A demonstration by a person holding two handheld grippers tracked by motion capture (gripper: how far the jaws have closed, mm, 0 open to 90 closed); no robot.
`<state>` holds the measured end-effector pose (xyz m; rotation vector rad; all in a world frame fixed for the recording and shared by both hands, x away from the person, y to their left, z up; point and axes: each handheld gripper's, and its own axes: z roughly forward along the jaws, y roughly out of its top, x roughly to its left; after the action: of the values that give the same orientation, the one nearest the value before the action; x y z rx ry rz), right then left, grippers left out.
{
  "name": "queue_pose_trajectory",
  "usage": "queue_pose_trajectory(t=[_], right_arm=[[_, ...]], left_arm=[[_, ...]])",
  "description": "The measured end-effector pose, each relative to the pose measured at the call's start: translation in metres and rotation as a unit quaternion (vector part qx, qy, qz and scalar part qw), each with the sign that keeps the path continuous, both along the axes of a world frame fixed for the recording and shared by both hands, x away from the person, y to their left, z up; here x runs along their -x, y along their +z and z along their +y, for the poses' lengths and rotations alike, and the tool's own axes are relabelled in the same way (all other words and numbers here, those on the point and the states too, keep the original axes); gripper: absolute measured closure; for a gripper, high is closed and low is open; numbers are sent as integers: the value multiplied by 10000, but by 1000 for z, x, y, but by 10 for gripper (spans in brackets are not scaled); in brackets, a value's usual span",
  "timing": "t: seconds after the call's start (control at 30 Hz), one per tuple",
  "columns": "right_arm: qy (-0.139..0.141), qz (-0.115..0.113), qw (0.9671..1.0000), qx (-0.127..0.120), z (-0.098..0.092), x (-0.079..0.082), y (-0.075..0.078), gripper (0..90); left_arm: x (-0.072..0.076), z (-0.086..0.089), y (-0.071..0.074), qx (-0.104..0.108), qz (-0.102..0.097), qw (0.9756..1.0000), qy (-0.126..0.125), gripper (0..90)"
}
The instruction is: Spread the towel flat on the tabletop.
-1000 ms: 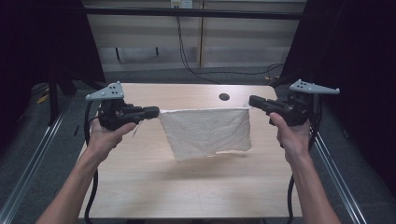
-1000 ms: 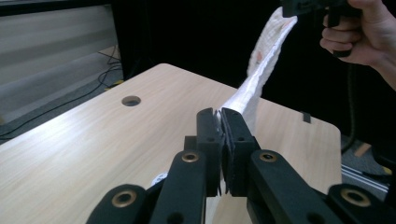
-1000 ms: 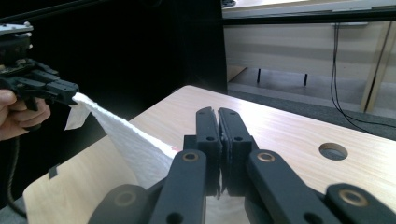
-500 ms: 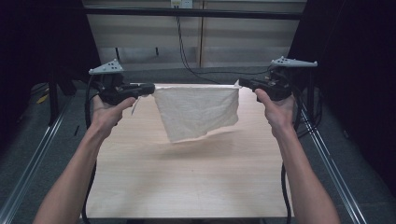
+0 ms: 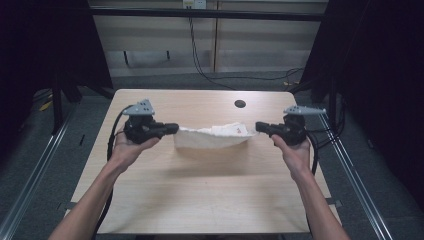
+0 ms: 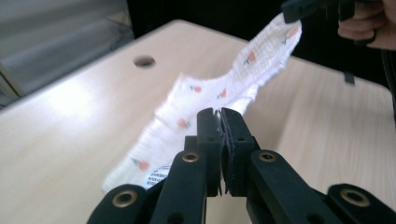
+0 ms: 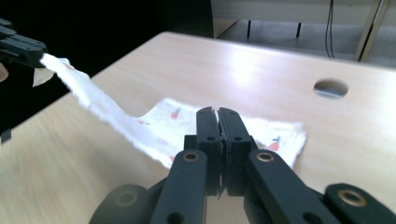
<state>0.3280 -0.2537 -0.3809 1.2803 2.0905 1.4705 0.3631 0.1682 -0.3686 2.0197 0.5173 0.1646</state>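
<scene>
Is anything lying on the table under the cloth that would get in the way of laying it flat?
Nothing visible does. The cloth hangs between the left hand-held gripper and the right hand-held gripper, its lower part already on the bare table. The cable hole sits farther back, apart from the cloth.

I see a light wooden table (image 5: 200, 200) with a round cable hole (image 5: 240, 104), black cables (image 5: 200, 55) trailing across the grey floor behind.
</scene>
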Motion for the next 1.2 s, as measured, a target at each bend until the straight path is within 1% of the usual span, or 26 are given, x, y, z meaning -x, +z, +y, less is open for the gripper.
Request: queue_pose_trajectory(t=[0.07,0.1,0.13,0.17,0.2,0.23,0.27,0.3,0.4,0.47,0.5,0.53,0.6,0.67,0.73,0.77,0.8,0.83,0.87,0.9,0.97,1.03,1.07,1.1,1.13,1.2], right_arm=[[44,74,10000,8,1,10,-12,878],[69,110,9999,66,2,15,-18,878],[100,131,9998,148,4,21,-22,878],[142,146,9991,381,8,32,-31,878],[142,146,9991,381,8,32,-31,878],[160,139,9988,451,9,38,-35,878],[163,169,9990,386,10,45,-42,878],[168,189,9990,375,10,49,-45,878],[204,324,9985,397,12,61,-57,877],[234,418,9980,402,12,68,-67,872],[232,418,9982,355,11,72,-71,868],[222,445,9981,360,10,76,-75,868],[176,586,9966,550,10,80,-83,861],[136,700,9956,608,8,83,-90,842],[142,840,9943,646,7,89,-98,814],[142,840,9943,646,7,89,-98,814],[60,969,9920,808,7,93,-101,809],[60,969,9920,808,7,93,-101,809],[83,1032,9916,773,6,94,-102,808],[17,1005,9920,761,2,94,-102,790],[-4,1004,9924,711,0,93,-102,786],[-20,967,9925,746,-3,94,-102,759],[-40,995,9923,732,-5,94,-102,757],[-43,980,9923,753,-6,94,-102,748],[-34,962,9922,786,-8,93,-102,735],[-44,910,9926,803,-10,90,-102,707]], left_arm=[[6,0,-12,44,114,9999,-39,874],[9,1,-17,74,185,9998,-91,874],[13,1,-22,67,213,9997,-136,874],[16,3,-27,135,235,9994,-235,873],[20,5,-32,144,283,9991,-276,873],[25,6,-39,118,309,9990,-301,873],[27,8,-43,150,371,9987,-308,873],[29,9,-48,192,445,9983,-323,873],[38,9,-63,-10,572,9977,-370,873],[47,8,-73,-109,702,9963,-487,872],[52,6,-79,-304,716,9954,-552,869],[56,5,-84,-397,739,9947,-589,865],[63,6,-93,-423,847,9935,-638,865],[67,7,-98,-487,873,9927,-674,865],[72,7,-104,-521,968,9913,-724,865],[72,7,-104,-521,968,9913,-724,864],[74,7,-107,-504,1023,9907,-741,859],[75,6,-110,-533,1034,9904,-745,859],[76,6,-113,-580,1077,9897,-748,854],[77,6,-115,-645,1108,9890,-741,853],[78,6,-118,-659,1156,9882,-752,845],[78,7,-118,-657,1179,9879,-762,826],[78,8,-117,-651,1171,9884,-722,800],[77,8,-115,-572,1162,9890,-721,774],[75,9,-113,-472,1175,9895,-696,723],[72,9,-109,-409,1132,9906,-656,696]])
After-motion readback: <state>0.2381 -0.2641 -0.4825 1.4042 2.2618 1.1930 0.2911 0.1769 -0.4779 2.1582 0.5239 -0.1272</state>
